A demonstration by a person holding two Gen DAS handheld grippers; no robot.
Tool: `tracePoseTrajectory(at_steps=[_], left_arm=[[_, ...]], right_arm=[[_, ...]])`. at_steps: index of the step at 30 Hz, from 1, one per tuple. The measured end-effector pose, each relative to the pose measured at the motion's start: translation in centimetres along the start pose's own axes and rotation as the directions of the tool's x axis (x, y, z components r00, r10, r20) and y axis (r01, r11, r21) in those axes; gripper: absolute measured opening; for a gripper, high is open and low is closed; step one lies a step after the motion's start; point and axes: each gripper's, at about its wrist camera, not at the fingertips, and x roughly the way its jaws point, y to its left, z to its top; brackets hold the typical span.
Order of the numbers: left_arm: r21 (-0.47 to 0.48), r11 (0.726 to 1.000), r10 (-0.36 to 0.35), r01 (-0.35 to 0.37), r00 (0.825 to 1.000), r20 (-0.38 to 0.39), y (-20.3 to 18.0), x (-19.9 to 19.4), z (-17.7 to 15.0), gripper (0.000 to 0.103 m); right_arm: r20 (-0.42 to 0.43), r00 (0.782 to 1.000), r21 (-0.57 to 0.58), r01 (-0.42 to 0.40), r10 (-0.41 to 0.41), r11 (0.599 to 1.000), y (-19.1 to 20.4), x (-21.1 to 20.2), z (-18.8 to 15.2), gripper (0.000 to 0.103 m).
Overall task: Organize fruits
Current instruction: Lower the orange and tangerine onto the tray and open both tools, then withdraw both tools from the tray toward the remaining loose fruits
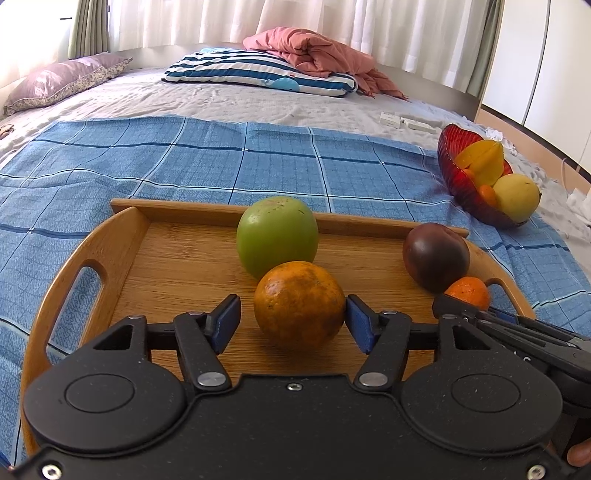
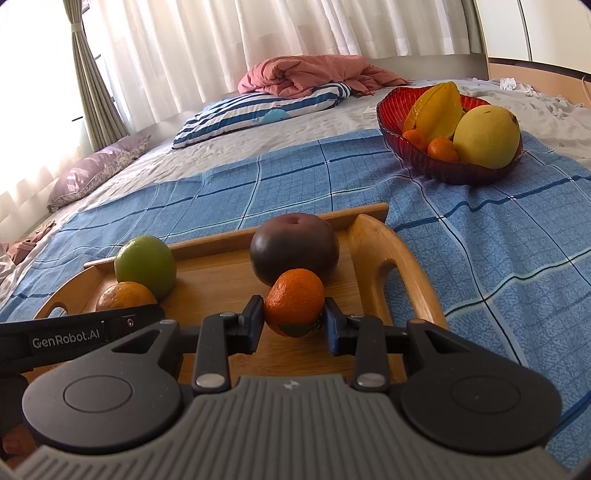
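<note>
1. The left hand-held gripper [image 1: 293,320] sits low over a rectangular bamboo tray [image 1: 122,254] with cut-out handles; its blue-padded jaws stand apart on either side of a large mottled orange [image 1: 299,304], with a clear gap at the left pad and the right pad just beside the peel.
2. That large orange rests on the tray floor, touching a round green fruit [image 1: 277,234] right behind it, which stands against the tray's far wall.
3. The right hand-held gripper [image 2: 294,325] is clamped on a small bright tangerine [image 2: 294,299] with a green patch underneath, both pads pressing its sides.
4. Directly behind the tangerine, touching or nearly so, sits a dark purple round fruit [image 2: 294,251] near the tray's right handle [image 2: 391,266], blocking the way straight ahead.
5. In the right wrist view the black body of the left hand-held gripper crosses the lower left, in front of the large orange.
6. The tray lies on a blue checked cloth [image 1: 221,158] spread over a bed with a grey sheet [image 1: 184,99].
7. To the right, well apart from the tray, a red ribbed glass bowl [image 2: 391,110] on the cloth holds a yellow star fruit [image 2: 439,107], a pale yellow round fruit [image 2: 485,136] and small oranges [image 2: 441,149].
8. Farther back lie a blue-and-white striped pillow [image 1: 258,72], a crumpled pink blanket [image 1: 314,48] and a mauve pillow [image 1: 62,79], before white curtains [image 2: 258,33].
</note>
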Motion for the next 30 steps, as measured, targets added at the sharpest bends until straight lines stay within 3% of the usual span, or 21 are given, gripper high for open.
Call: tracePoseTrajectory(at_steps=[11,16,26,30], left_arm=[[0.006,1.0,0.021,-0.021,1.0,0.007,-0.1,-0.1,0.0,0.067],[0.004,0.999,0.038,-0.038,0.999,0.014,0.1,-0.3,0.2,0.077],[0.013,0.999,0.034,-0.034,0.999,0.026,0.3,-1.3,0.5,0.086],[0.042,0.998,0.04,-0.041,0.998,0.04,-0.2,-2.1,0.5,0.087]], right_arm=[[-0.01,1.0,-0.025,-0.005,0.005,1.0,0.2,-0.1,0.0,0.051],[-0.012,1.0,-0.028,-0.001,0.0,1.0,0.2,-0.1,0.0,0.051],[0.007,1.0,-0.068,-0.009,0.009,0.998,0.8,-0.8,-0.1,0.07],[0.013,1.0,-0.07,-0.01,0.011,0.997,0.9,-1.0,0.0,0.072]])
